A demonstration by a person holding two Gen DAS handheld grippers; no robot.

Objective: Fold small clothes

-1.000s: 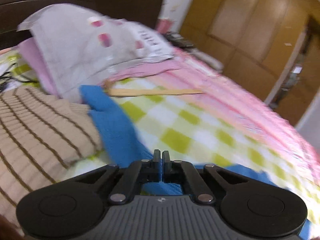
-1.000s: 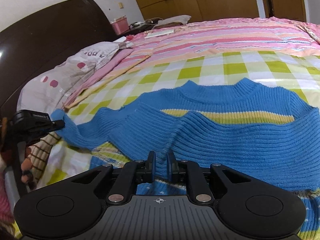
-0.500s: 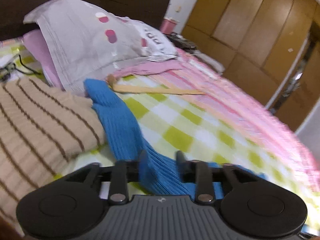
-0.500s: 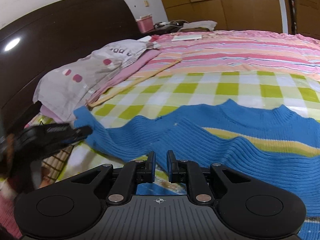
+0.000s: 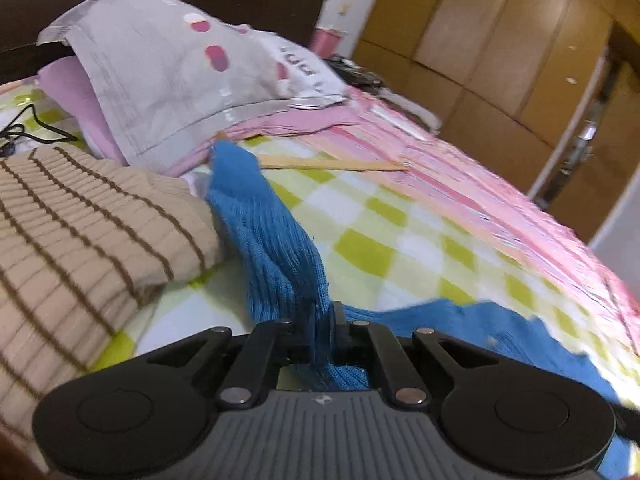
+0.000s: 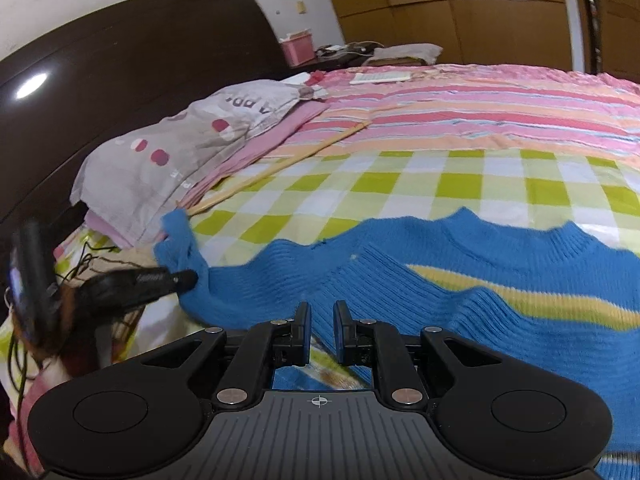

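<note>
Blue sweater sleeve (image 5: 264, 236), clamped by left gripper (image 5: 320, 320), points toward pillow (image 5: 168, 80); right gripper (image 6: 320, 316) slightly apart.

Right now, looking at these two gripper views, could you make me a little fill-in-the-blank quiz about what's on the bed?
1. The left gripper has its fingers shut on a sleeve of the ____ sweater.
2. The right gripper has its fingers ____, with nothing pinched between them.
3. Beside the held sleeve lies a beige garment with ____ stripes.
4. The sweater lies on a bedspread checked in white and ____.

Missing words: blue; open; brown; green
</note>
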